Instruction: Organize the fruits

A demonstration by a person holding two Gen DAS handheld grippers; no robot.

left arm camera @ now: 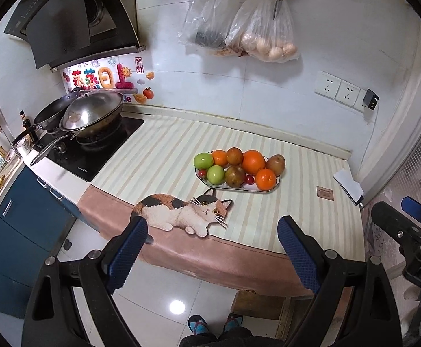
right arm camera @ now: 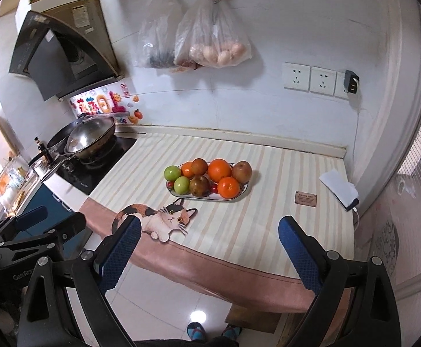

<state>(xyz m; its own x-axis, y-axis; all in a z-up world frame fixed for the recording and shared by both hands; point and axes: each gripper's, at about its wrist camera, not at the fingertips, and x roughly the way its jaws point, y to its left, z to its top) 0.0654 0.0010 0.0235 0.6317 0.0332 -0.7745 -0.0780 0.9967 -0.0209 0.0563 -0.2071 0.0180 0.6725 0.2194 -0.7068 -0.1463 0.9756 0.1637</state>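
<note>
The oval fruit plate (right arm camera: 240, 195) sits mid-counter on the striped cloth (right arm camera: 268, 231), piled with oranges (right arm camera: 219, 170), green apples (right arm camera: 172, 172), brownish fruits (right arm camera: 242, 171) and small red ones, just beyond the printed calico cat (right arm camera: 155, 217). Both the left gripper (left arm camera: 213, 248) and the right gripper (right arm camera: 210, 245) hang back over the counter's near edge, jaws wide and empty, so I judge no fruit has been picked yet or sorting is finished; a next move would mean reaching forward and closing gently on one round fruit. A small brown tag (right arm camera: 305, 199) on the cloth carries writing too small to read, while the colourful wall stickers (left arm camera: 100, 78) by the stove show Chinese characters.
</note>
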